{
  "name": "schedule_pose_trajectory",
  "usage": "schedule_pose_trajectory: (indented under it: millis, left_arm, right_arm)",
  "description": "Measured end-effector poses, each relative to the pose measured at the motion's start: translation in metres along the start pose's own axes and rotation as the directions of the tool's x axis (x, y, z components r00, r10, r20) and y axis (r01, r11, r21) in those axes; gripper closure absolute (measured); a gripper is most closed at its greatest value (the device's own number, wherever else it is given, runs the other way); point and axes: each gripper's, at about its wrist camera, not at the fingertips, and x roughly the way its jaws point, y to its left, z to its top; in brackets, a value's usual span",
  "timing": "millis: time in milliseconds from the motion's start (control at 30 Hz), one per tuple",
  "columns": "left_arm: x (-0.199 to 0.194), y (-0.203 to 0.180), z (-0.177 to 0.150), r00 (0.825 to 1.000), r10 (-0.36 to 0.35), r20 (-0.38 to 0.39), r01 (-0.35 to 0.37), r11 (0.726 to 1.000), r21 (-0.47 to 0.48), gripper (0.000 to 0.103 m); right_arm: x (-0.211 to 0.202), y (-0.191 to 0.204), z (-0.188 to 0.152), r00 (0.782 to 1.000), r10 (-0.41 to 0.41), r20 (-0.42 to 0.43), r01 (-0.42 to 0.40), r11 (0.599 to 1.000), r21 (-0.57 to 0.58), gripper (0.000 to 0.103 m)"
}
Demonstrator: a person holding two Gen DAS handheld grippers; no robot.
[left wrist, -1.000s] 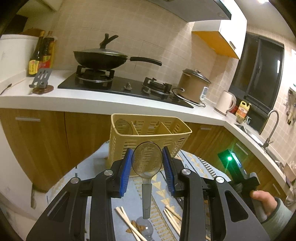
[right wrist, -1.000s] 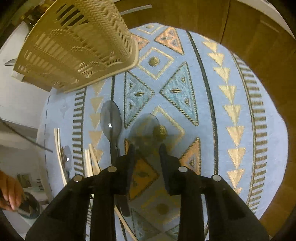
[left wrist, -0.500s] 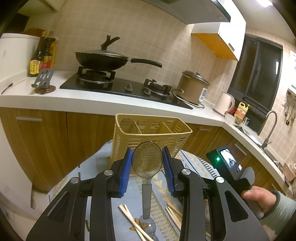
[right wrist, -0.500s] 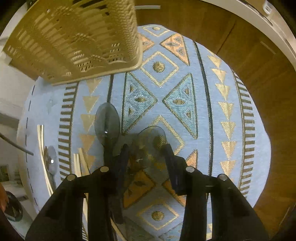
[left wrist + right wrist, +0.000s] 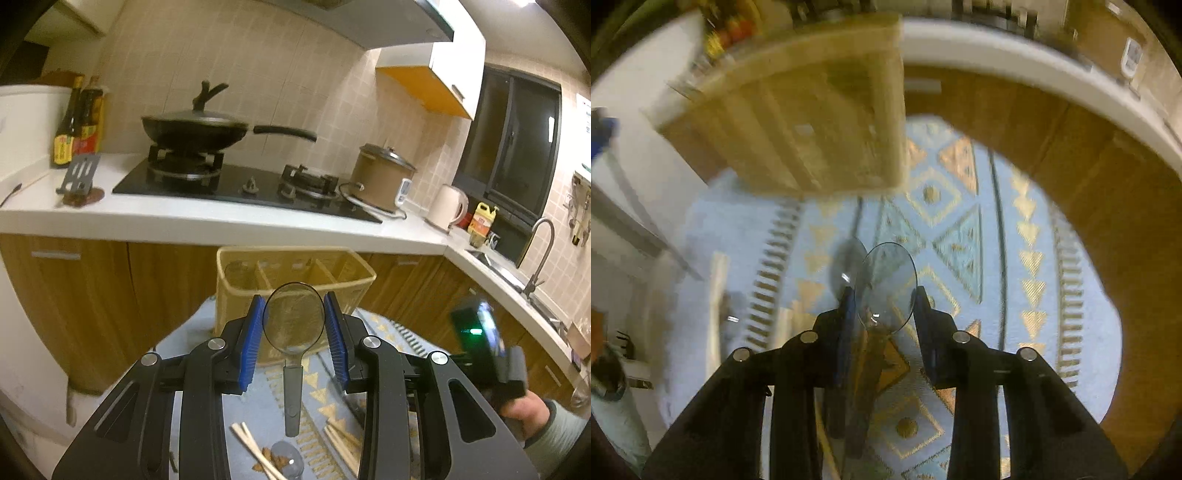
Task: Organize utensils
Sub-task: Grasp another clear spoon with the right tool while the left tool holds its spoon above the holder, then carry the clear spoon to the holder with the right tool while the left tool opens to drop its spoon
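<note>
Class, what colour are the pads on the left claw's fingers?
Blue pads, clearest in the left wrist view.

The spoon is clear, shiny plastic. The basket is yellow plastic with small holes. The cloth is woven and looks rough. The sticks are pale wood. The tool is matt black plastic with blue ribbed pads.

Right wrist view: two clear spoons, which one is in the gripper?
The nearer spoon, its bowl clamped between the right gripper fingers. The other spoon lies on the cloth behind-left.
</note>
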Motion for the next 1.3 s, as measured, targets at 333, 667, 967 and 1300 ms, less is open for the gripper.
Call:
schedule_pose_trajectory:
  millis: [333, 667, 967, 1300]
  left_arm:
    - [-0.01, -0.025, 0.073, 0.989, -0.006, 0.148, -0.001, 0.999, 0.048, 0.072]
    - [0.03, -0.04, 0.115, 0.978, 0.024, 0.207, -0.05, 0.991, 0.122, 0.072]
    - [0.091, -0.018, 0.085, 0.986, 0.06, 0.153, -0.076, 0.992, 0.1, 0.072]
    - [0.109, -0.005, 0.063, 0.992, 0.054, 0.112, -0.064, 0.994, 0.089, 0.072]
  right_arm:
    - [-0.125, 0.014, 0.053, 0.875, 0.059, 0.48, -0.032, 0.997, -0.065, 0.074]
    - [-0.138, 0.017, 0.13, 0.678, -0.094, 0.729, 0.108, 0.994, 0.027, 0.074]
    - [-0.068, 0.014, 0.133, 0.655, -0.127, 0.745, 0.153, 0.988, 0.034, 0.074]
    - [-0.039, 0.014, 0.116, 0.664, -0.099, 0.741, 0.14, 0.99, 0.007, 0.073]
